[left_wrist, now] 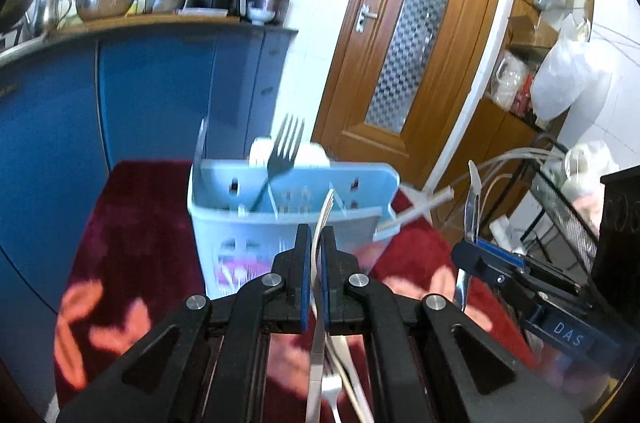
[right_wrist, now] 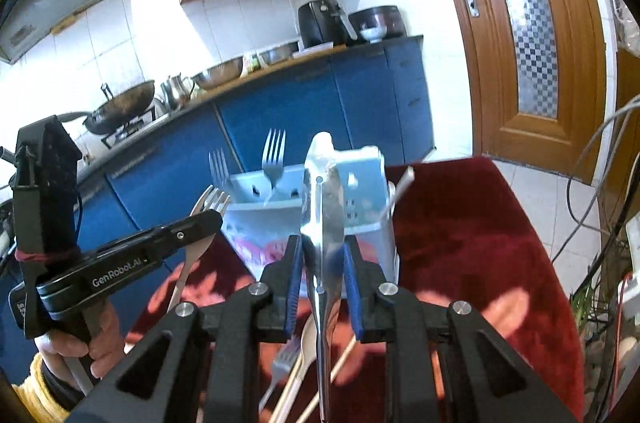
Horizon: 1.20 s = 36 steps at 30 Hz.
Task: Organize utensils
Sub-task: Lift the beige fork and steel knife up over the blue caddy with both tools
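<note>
Left tongs (left_wrist: 316, 255): clamping a silver fork (left_wrist: 322, 223), tines upward.
Right tongs (right_wrist: 323, 263): gripping a table knife (right_wrist: 326, 223).
Caddy (left_wrist: 288, 199): standing just ahead, holding a dark fork (left_wrist: 280, 155).
Bench (right_wrist: 472, 223): carrying loose chopsticks (right_wrist: 296, 383).

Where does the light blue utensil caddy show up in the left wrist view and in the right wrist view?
Left wrist view: the light blue utensil caddy stands centre frame, just beyond the left gripper.
Right wrist view: the caddy is centre frame, partly hidden behind the knife held in the right gripper.
Shared landmark: the dark fork standing tines-up in the caddy.
</note>
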Each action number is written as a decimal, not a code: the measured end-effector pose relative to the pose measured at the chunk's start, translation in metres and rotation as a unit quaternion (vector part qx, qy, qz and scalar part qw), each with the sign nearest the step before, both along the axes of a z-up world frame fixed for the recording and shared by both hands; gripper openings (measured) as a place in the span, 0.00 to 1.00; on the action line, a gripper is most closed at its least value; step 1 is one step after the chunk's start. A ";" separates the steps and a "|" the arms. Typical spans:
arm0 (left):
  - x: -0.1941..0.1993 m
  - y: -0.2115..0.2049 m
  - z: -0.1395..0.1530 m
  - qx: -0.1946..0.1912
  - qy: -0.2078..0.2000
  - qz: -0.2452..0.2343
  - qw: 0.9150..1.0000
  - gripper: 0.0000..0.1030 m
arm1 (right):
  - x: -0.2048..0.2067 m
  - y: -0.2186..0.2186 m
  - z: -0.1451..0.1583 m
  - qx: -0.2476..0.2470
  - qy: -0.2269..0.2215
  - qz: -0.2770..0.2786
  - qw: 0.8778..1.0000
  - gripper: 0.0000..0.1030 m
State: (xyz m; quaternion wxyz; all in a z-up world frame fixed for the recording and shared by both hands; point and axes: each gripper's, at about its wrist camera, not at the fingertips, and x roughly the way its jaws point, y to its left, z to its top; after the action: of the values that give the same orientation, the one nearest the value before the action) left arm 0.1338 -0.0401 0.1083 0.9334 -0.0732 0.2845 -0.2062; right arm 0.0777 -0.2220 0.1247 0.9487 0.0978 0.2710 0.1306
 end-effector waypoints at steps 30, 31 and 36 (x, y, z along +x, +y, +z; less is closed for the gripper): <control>0.116 0.045 0.041 -0.120 -0.150 0.112 0.975 0.02 | 0.103 0.006 0.051 -0.009 -0.092 -0.059 0.994 0.22; 0.117 0.047 0.037 -0.120 -0.152 0.118 0.974 0.02 | 0.104 0.007 0.048 -0.010 -0.092 -0.059 0.994 0.22; 0.118 0.053 0.018 -0.120 -0.168 0.145 0.968 0.02 | 0.109 0.015 0.029 -0.024 -0.090 -0.050 0.994 0.22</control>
State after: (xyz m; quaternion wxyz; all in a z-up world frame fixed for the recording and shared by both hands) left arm 0.2521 0.0129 0.1259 0.9721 -0.1894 0.0834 -0.1107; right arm 0.1865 -0.2075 0.1542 0.9766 0.0759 0.1822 0.0850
